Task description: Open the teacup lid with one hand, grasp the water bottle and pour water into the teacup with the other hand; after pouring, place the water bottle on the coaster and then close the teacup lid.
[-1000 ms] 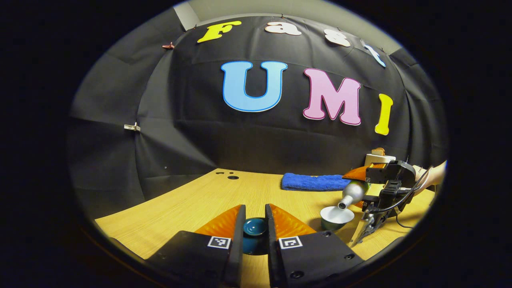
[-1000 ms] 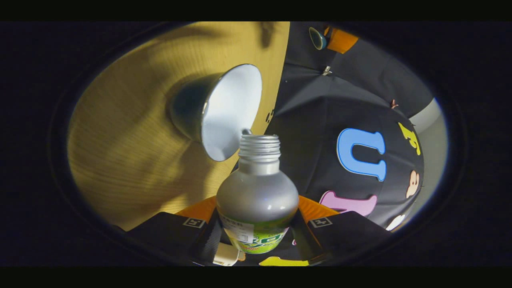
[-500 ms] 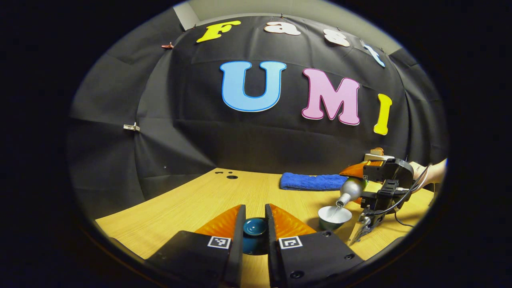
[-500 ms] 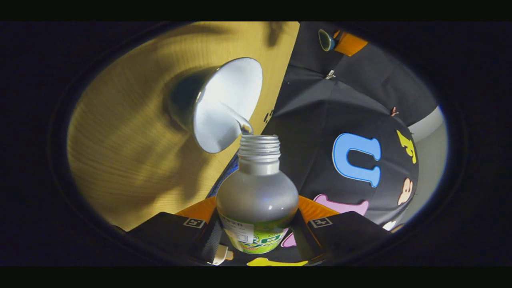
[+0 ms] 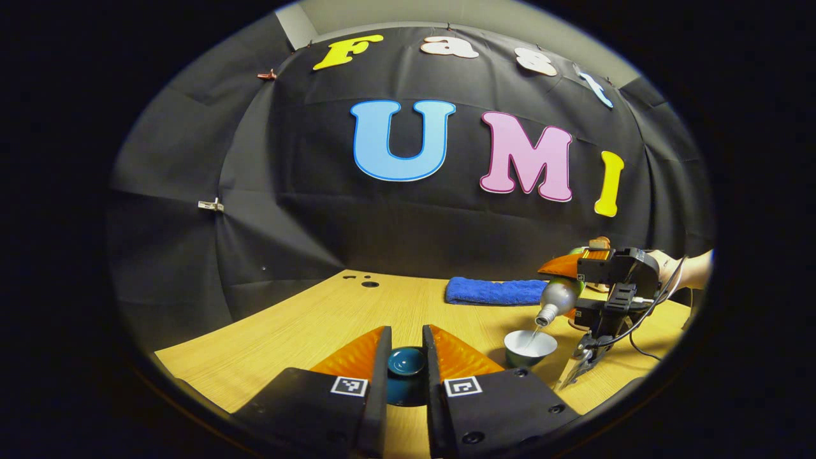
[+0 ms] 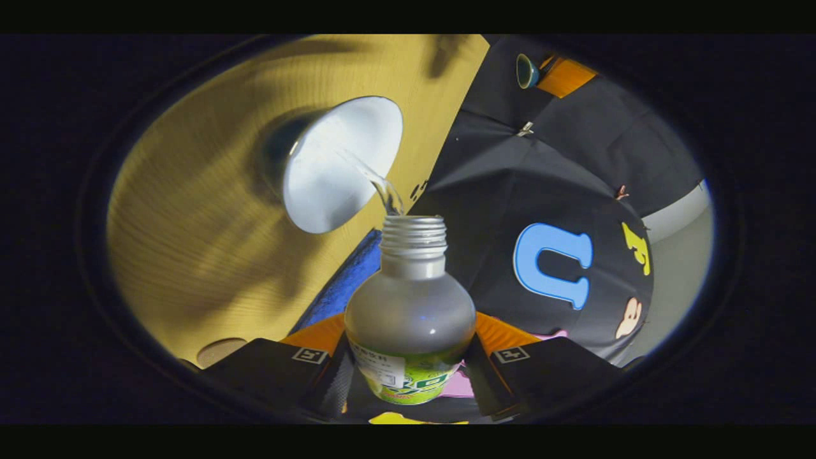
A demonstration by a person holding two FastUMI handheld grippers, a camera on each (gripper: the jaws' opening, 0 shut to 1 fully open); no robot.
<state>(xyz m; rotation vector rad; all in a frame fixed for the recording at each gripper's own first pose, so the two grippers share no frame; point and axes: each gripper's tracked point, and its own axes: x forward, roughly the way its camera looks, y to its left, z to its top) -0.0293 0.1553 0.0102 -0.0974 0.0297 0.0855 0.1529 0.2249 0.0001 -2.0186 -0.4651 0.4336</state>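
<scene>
Pouring water from the bottle [image 6: 411, 306] into the open cup [image 6: 331, 169], lid [image 5: 406, 363] held aside

The right gripper [image 6: 411, 357] is clamped on the bottle's body, both fingers pressing its sides; the bottle tips neck-down, its long axis slanting toward the cup, its mouth just above and apart from the rim, a thin stream of water [image 6: 376, 185] crossing between. In the left gripper view the cup [image 5: 530, 347] stands toward the right edge of the tabletop [image 5: 306, 325], a blue towel [image 5: 494, 291] behind it near the back edge. The left gripper [image 5: 406, 370] has its jaws closed on the lid, held low, well to the cup's left. A round coaster [image 6: 220, 350] shows low in the right gripper view; judging by this, righting the bottle comes next
</scene>
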